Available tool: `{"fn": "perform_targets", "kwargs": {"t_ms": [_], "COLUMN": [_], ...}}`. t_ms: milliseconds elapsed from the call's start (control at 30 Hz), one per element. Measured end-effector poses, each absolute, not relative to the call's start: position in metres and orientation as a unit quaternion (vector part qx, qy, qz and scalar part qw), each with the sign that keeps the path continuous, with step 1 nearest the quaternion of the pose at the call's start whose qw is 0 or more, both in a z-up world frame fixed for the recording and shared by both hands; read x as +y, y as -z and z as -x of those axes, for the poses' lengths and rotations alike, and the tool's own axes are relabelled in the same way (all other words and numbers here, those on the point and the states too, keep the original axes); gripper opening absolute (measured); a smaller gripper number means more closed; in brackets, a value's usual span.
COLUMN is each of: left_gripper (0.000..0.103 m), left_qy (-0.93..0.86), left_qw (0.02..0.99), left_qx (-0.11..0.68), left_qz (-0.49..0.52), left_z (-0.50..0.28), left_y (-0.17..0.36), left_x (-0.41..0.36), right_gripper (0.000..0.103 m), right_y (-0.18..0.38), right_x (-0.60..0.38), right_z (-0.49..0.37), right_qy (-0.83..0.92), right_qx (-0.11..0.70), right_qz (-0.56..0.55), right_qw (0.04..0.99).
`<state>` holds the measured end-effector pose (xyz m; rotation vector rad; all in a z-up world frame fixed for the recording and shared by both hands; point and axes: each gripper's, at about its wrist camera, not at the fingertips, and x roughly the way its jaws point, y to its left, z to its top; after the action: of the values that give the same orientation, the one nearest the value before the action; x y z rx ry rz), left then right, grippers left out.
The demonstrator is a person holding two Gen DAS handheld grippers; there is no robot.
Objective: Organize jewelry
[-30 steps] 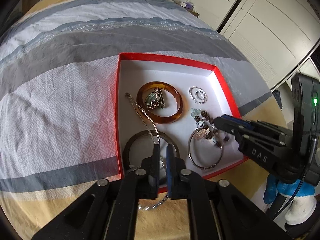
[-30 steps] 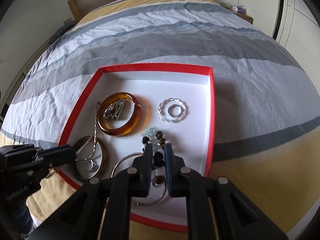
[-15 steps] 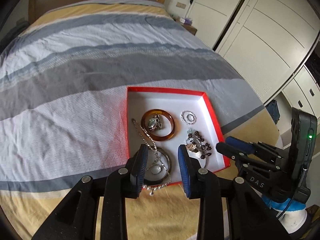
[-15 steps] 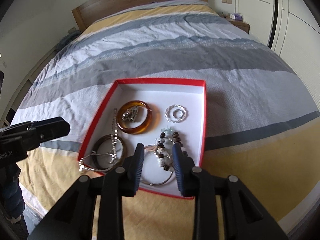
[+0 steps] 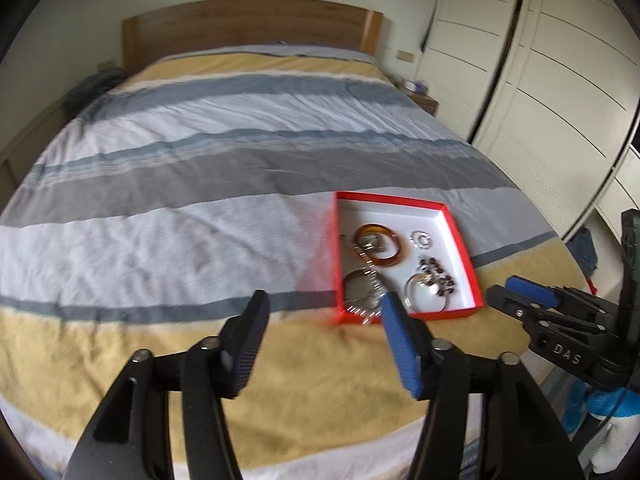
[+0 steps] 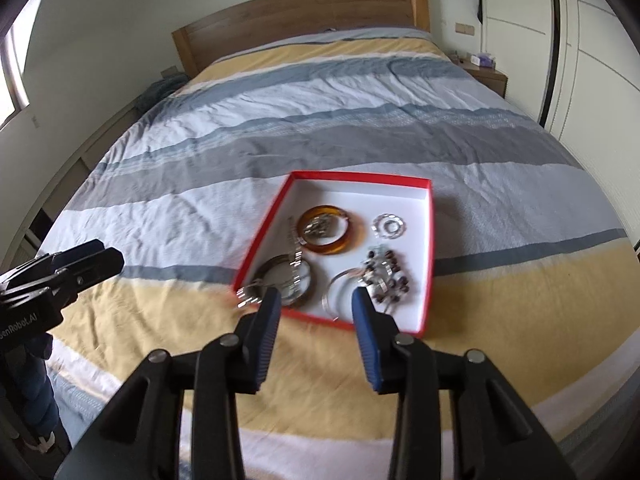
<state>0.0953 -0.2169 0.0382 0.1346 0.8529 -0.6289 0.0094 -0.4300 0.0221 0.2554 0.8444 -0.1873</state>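
Observation:
A red box with a white inside (image 5: pixel 460 236) (image 6: pixel 430 240) lies on the bed near its foot. In it are an amber bangle (image 5: pixel 380 246) (image 6: pixel 330 230), a silver ring piece (image 5: pixel 420 239) (image 6: pixel 389 226), a dark bead bracelet (image 5: pixel 434 274) (image 6: pixel 386 274), a silver hoop (image 6: pixel 340 292), a dark ring (image 6: pixel 284 278) and a silver chain (image 5: pixel 360 304) (image 6: pixel 250 294) that hangs over the near rim. My left gripper (image 5: pixel 322 306) is open and empty, held back and left of the box. My right gripper (image 6: pixel 314 302) is open and empty, above the box's near edge.
The box rests on a striped bedspread (image 5: pixel 200 184) in grey, white and yellow. A wooden headboard (image 5: pixel 248 36) stands at the far end. White wardrobe doors (image 5: pixel 540 80) run along the right. A nightstand (image 6: pixel 486 74) stands by the bed head.
Both grippers have opened wide and pulled up and back from the box. The jewelry stays in the box, now smaller in both views. The chain end hangs over the near rim.

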Motion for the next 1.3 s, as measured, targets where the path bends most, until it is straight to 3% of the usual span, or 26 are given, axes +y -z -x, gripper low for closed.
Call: {"fn": "perform_targets", "kwargs": {"t_ms": [200, 767, 1300], "left_gripper": [0.068, 0.071, 0.078], "left_qy": [0.266, 0.214, 0.191], "left_qw": [0.882, 0.915, 0.932], "left_qx": [0.383, 0.334, 0.297], "left_qz": [-0.069, -0.078, -0.077], "left_z": [-0.061, 0.013, 0.061], "left_y": [-0.047, -0.067, -0.084], "left_x": [-0.167, -0.081, -0.060], "right_gripper": [0.036, 0.043, 0.060], "right_y": [-0.033, -0.049, -0.065], "right_x": [-0.387, -0.300, -0.288], "right_z": [0.016, 0.076, 0.128], "right_qy": [0.076, 0.067, 0.084], "right_qx": [0.399, 0.371, 0.337], "right_qz": [-0.107, -0.089, -0.080], "right_qw": [0.908, 0.922, 0.934]}}
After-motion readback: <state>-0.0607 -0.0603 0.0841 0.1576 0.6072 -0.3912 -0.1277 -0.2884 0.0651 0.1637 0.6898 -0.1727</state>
